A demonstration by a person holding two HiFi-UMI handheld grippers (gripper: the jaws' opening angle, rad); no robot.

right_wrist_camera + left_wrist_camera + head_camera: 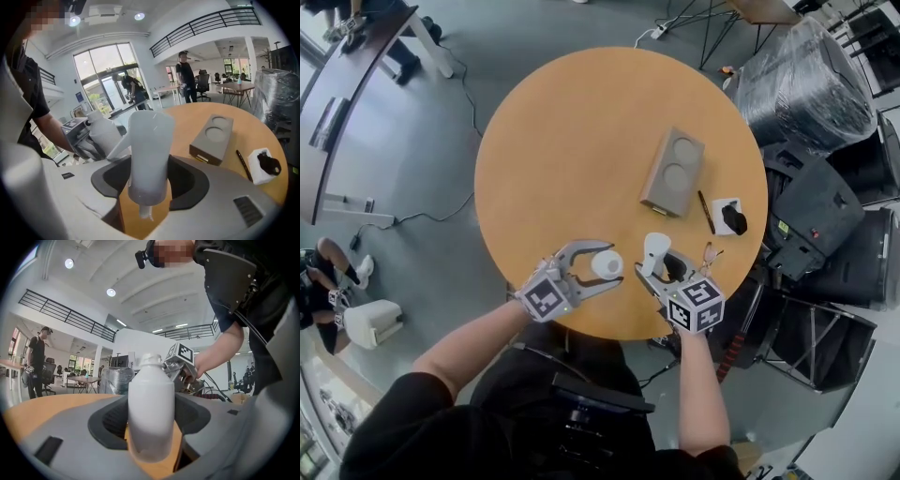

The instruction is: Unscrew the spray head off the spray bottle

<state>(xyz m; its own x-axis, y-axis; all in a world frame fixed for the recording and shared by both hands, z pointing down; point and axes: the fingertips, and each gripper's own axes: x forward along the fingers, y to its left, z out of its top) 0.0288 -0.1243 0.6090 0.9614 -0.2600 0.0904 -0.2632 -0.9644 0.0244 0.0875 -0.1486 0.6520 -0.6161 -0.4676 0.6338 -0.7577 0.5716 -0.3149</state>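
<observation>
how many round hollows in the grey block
2 in the grey block: one hollow at its far end, the other nearer the person; none seem hidden.

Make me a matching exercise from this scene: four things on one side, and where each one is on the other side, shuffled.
Things:
1. spray bottle
2. spray head
3. grey block with two round recesses
4. black pen

Places:
A. lying between the grey block and the white pad
B. clamped in the right gripper
C. clamped in the left gripper
D. flat on the table, closest to its middle

Pairs: 1-C, 2-B, 3-D, 4-A
</observation>
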